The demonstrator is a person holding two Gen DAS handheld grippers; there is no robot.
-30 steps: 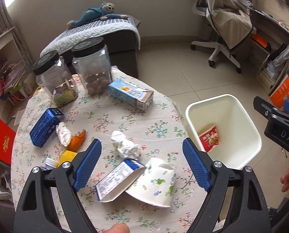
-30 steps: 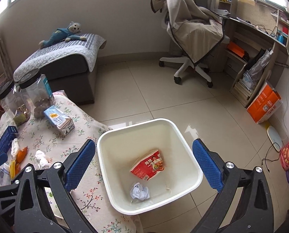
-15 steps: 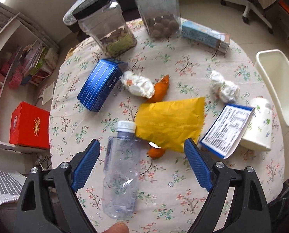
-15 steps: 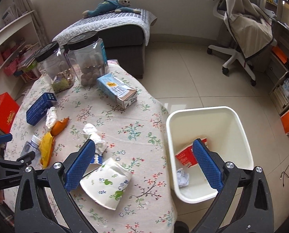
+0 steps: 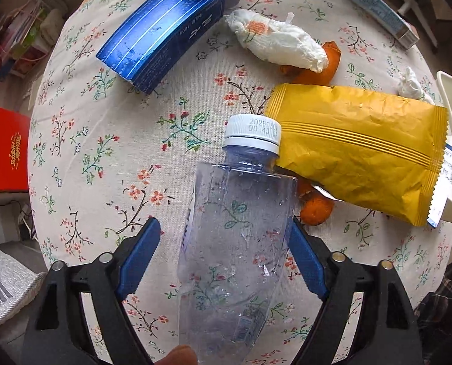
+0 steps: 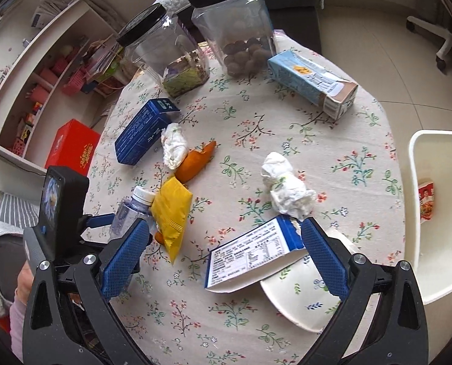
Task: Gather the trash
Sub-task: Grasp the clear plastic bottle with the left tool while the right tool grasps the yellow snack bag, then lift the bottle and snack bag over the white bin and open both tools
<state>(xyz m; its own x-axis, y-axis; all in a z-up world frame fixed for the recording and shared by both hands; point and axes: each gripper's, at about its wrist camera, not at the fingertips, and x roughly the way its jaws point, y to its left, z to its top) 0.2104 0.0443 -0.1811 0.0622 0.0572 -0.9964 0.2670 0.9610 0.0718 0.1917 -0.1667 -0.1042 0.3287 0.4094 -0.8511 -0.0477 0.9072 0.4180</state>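
A clear plastic bottle (image 5: 238, 243) with a white cap lies on the flowered tablecloth (image 5: 104, 158). My left gripper (image 5: 224, 228) points straight down over it. Its jaws are closing with the bottle between them; the right pad is at the bottle's side, the left pad still stands off. A yellow packet (image 5: 356, 152) lies against the bottle's neck, over orange peel (image 5: 314, 213). My right gripper (image 6: 224, 223) stands open above a white-and-blue carton (image 6: 253, 252) and a squashed paper cup (image 6: 302, 298), holding nothing. A crumpled tissue (image 6: 286, 188) lies just beyond.
A blue box (image 6: 144, 133), another tissue wad (image 6: 174, 146), an orange peel (image 6: 195, 161) and a pale blue carton (image 6: 314, 82) lie on the table. Two black-lidded jars (image 6: 232, 21) stand at the back. The white bin (image 6: 439, 261) at the right holds a red packet (image 6: 425, 200).
The left gripper swung from the table's right side to the bottle, came down over it, and its jaws narrowed. The right gripper swung from above the bin to over the table.
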